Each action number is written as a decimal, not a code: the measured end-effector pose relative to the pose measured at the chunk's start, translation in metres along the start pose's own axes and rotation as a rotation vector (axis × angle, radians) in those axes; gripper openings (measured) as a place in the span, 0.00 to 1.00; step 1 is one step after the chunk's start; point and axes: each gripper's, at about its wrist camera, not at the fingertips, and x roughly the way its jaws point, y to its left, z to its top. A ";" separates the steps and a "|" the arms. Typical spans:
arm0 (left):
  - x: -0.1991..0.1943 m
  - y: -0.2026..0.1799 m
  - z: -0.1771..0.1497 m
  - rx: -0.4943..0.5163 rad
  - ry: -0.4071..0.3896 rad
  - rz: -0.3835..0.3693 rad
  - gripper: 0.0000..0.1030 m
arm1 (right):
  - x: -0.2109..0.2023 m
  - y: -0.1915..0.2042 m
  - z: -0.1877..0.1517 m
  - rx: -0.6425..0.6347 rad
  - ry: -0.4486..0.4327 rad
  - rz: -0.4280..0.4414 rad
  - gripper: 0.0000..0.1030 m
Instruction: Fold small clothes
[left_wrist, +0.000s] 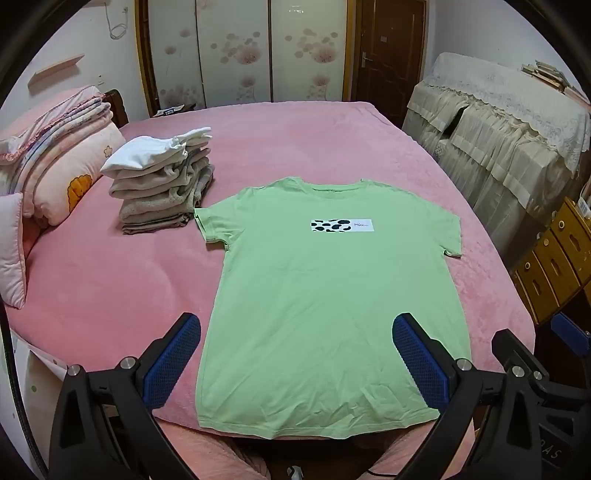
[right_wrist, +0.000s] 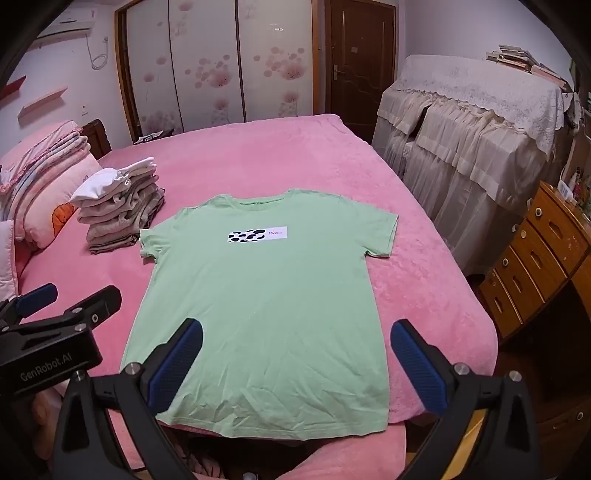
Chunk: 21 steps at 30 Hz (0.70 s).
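One green T-shirt (left_wrist: 328, 295) lies flat, front up, on the pink bed (left_wrist: 110, 280), neck toward the top of the frame and hem at the near edge of the bed in the lower centre. Both sleeves are spread outward. Its left sleeve edge lies just beside the foot of one stack of folded clothes (left_wrist: 162, 184), which stands in the upper left of the left wrist view; whether they touch cannot be told. Open pink cover extends beyond the neck toward the wardrobe doors (left_wrist: 243, 51) and along the right side of the shirt up to the bed's right edge. Left of the shirt, bare cover runs to the pillows (left_wrist: 66, 177) at the left edge of the frame. One cloth-draped piece of furniture (right_wrist: 480, 122) and one wooden chest of drawers (right_wrist: 535, 258) stand off the bed at the right of the frame.

Two grippers are present. Left gripper (left_wrist: 295, 365): jaws spread fully wide, above the lower part of the shirt, nothing between them, no contact with the fabric visible. Right gripper (right_wrist: 295, 369): jaws likewise fully wide, hovering over the hem area, holding nothing. In the right wrist view, the left gripper's body shows at the lower left of the frame, beside the shirt's left edge.

Count: one shirt, one stack, two grippers, four blue pads (left_wrist: 170, 365).
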 end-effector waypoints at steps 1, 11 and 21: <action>0.000 0.000 0.000 -0.001 0.001 -0.001 1.00 | -0.001 0.000 0.000 0.002 -0.008 0.000 0.99; 0.000 0.003 -0.002 0.003 0.003 -0.001 1.00 | -0.001 -0.003 0.001 -0.004 -0.001 -0.003 0.99; -0.002 -0.005 -0.006 0.010 0.010 -0.004 1.00 | 0.005 -0.001 -0.007 -0.008 0.007 0.013 0.99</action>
